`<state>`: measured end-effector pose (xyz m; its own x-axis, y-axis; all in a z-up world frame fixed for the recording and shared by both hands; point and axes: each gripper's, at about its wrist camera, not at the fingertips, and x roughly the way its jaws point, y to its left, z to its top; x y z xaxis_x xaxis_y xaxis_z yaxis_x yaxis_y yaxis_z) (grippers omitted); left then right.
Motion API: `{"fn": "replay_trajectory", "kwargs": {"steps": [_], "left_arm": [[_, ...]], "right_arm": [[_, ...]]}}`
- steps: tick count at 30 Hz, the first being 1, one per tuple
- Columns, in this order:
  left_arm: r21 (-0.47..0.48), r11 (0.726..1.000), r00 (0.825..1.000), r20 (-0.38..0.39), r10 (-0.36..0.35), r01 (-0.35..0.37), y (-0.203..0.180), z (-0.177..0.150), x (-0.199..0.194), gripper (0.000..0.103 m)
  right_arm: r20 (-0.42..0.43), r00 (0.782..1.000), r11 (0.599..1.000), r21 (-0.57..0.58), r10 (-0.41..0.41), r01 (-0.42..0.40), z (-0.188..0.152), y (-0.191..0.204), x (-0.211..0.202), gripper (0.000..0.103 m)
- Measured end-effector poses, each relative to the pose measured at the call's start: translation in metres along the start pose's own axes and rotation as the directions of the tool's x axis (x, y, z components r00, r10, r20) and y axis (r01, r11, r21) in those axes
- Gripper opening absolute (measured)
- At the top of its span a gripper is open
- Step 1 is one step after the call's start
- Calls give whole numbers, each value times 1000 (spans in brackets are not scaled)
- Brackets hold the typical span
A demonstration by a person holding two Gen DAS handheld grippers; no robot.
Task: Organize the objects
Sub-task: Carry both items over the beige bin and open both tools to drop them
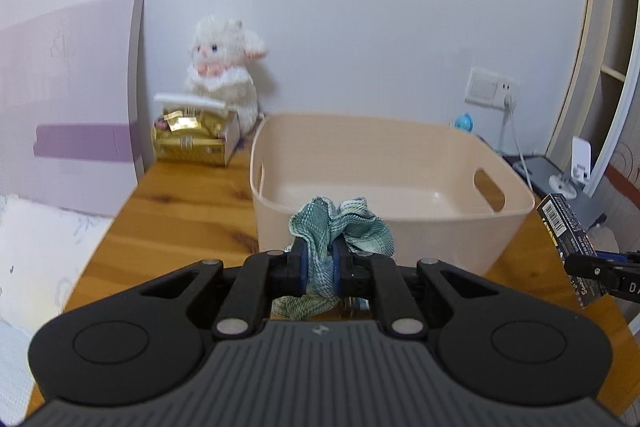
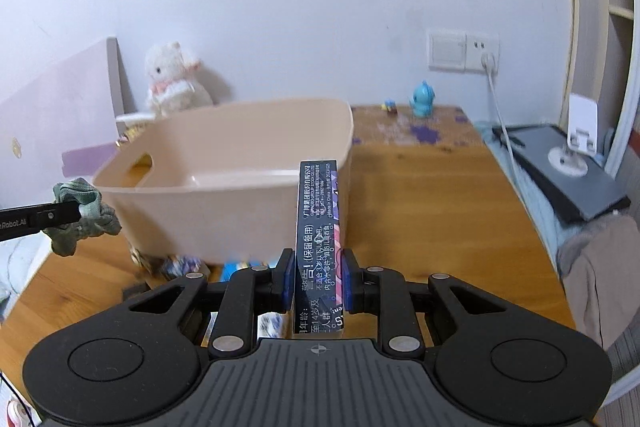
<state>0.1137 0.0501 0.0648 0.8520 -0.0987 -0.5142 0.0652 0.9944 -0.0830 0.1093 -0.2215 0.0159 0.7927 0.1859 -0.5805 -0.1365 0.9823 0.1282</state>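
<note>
Through my left wrist camera, my left claw (image 1: 320,269) is pinched tight on a crumpled green cloth (image 1: 340,227), the blue pads pressed into its folds, with cloth bunching above and hanging below the fingers. The cloth sits just in front of the near wall of a beige bin (image 1: 400,163) standing on the wooden table (image 1: 180,203). The bin's floor looks bare from here. Behind the bin, against the wall, a white plush rabbit (image 1: 224,71) sits above a gold packet in a small open carton (image 1: 192,135). At the right edge my other claw holds a dark box (image 1: 564,227) with a barcode.

Through my right wrist camera, my right claw (image 2: 316,283) is clamped on that dark box (image 2: 318,227), which stands upright between the pads, printed text facing me. It is held near the bin (image 2: 224,147), by its right front corner. At the left, my left claw's finger grips the green cloth (image 2: 86,215) beside the bin. Some small items lie on the table under the bin's front edge, too blurred to name. A blue toy figure (image 2: 422,99) stands far back on the table.
</note>
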Motion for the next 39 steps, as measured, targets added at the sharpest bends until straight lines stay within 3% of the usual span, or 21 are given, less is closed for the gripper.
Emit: {"fn": "replay_trajectory", "kwargs": {"steps": [9,15,20,26,35,39], "left_arm": [[40,999,995,101,25,-29,-15,40,10,13],[79,994,993,90,73,-80,-28,60,37,13],[118,987,994,15,104,-105,-35,65,74,13],[147,982,983,-125,136,-117,-39,58,121,13],[177,983,943,-315,104,-50,-40,49,161,14],[175,983,926,-360,109,-48,-38,43,171,21]], "right_arm": [[129,992,999,-40,10,-4,50,12,-2,21],[121,993,999,-37,9,-4,80,15,30,21],[72,997,999,-40,-2,5,97,17,67,21],[-22,1000,998,-56,-7,6,102,26,108,21],[-186,981,992,-123,-48,26,88,42,155,21],[-245,968,993,-116,-54,26,82,39,167,21]]}}
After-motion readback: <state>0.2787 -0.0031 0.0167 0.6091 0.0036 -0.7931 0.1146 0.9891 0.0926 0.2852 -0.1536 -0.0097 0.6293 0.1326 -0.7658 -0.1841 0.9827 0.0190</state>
